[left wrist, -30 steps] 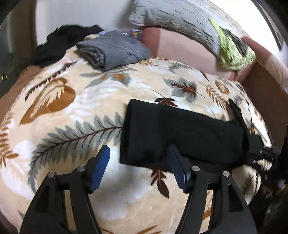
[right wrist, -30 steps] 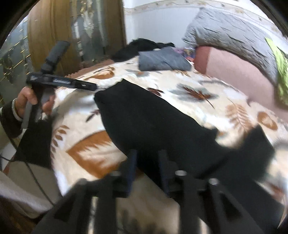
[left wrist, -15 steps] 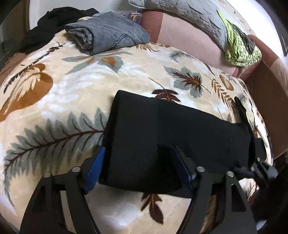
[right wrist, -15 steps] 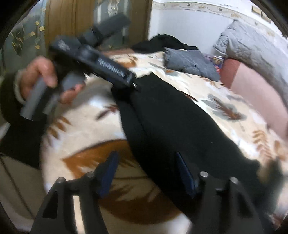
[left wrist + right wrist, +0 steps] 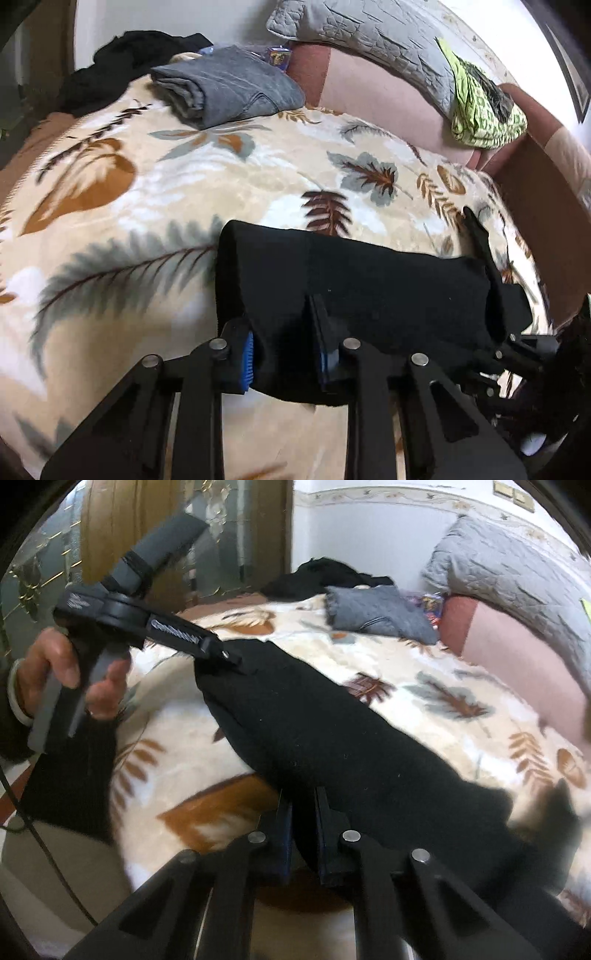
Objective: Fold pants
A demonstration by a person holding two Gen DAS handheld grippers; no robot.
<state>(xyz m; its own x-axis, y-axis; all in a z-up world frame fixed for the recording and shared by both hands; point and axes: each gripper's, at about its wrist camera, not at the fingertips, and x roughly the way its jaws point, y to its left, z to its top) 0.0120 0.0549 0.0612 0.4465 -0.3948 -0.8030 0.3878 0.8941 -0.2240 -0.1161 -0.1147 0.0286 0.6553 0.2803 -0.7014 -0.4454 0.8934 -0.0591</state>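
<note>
Black pants (image 5: 369, 280) lie folded into a long band across the leaf-patterned blanket (image 5: 147, 192). My left gripper (image 5: 282, 332) has its jaws closing on the band's near left corner, with black fabric pinched between the blue pads. In the right wrist view the pants (image 5: 332, 731) run diagonally, and my right gripper (image 5: 302, 805) has its jaws closing on their near edge, cloth between the pads. A hand (image 5: 55, 668) holds the left gripper (image 5: 229, 661) at the far corner. The right gripper (image 5: 509, 343) shows at the band's right end.
A folded grey garment (image 5: 229, 88) and a heap of black clothes (image 5: 122, 62) lie at the bed's far end. A grey quilted pillow (image 5: 369, 33) and a yellow-green cloth (image 5: 484, 110) rest on the pink cushion (image 5: 388, 96) at the right.
Both grippers went from wide open over the pants' near edge to pinched on the fabric. The left one slid onto the corner first.
</note>
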